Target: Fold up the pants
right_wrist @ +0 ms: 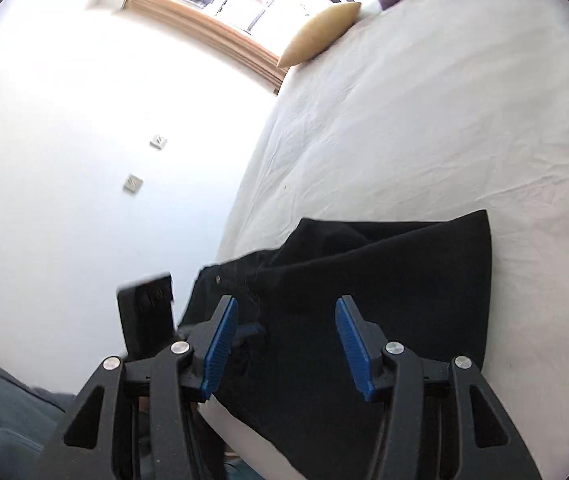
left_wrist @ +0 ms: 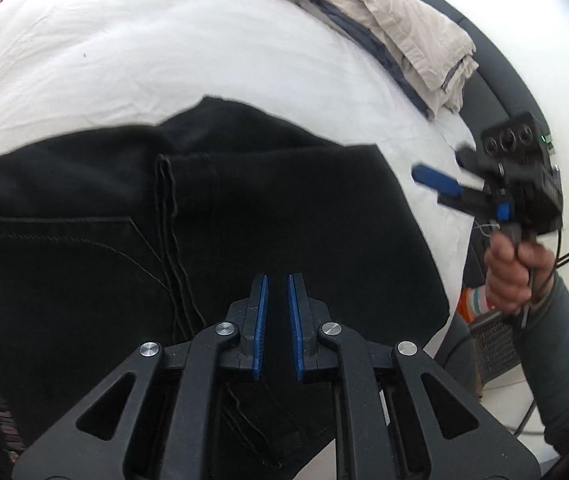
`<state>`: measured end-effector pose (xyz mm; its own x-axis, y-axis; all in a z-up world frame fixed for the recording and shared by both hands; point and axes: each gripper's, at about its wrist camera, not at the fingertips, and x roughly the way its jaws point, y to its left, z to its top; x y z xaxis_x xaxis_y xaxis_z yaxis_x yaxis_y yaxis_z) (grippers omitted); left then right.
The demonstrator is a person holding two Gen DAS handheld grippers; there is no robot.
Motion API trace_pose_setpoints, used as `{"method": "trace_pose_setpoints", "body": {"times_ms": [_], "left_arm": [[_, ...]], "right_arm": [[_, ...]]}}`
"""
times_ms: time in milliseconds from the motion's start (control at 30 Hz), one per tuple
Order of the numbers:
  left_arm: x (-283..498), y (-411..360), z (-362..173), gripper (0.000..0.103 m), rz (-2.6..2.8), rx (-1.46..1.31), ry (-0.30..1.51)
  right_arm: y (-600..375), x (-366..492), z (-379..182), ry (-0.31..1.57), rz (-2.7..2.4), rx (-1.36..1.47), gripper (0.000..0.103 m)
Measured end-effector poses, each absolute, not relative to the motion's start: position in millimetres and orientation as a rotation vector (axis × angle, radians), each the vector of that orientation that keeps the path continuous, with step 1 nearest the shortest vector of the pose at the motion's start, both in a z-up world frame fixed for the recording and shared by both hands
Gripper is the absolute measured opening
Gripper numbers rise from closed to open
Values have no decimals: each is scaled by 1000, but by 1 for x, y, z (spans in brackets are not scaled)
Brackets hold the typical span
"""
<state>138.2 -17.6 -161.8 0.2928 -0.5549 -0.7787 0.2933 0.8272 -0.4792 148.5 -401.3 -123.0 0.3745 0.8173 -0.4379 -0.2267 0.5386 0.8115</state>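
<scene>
You are working between folds: the black pants [left_wrist: 244,220] are lying partly folded on the bed [left_wrist: 144,52]. Your left gripper [left_wrist: 277,320] is hovering over them, jaws clenched empty; your right gripper [right_wrist: 286,344], jaws released, needs a fresh edge to grasp.

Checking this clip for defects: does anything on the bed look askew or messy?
The black pants lie folded but uneven, layers offset at the far edge. A rumpled beige and grey garment pile hangs over the bed's right edge. Nothing looks damaged.
</scene>
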Motion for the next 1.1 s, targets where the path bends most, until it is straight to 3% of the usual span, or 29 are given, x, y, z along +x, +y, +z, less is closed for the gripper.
{"method": "trace_pose_setpoints", "body": {"times_ms": [200, 833, 1100], "left_arm": [[129, -22, -178, 10, -547, -237, 1151], [129, -27, -178, 10, -500, -222, 1146], [113, 2, -148, 10, -448, -232, 1063]], "right_arm": [[-407, 155, -190, 1074, 748, 863, 55], [-410, 5, -169, 1179, 714, 709, 56], [-366, 16, -130, 1044, 750, 662, 57]]}}
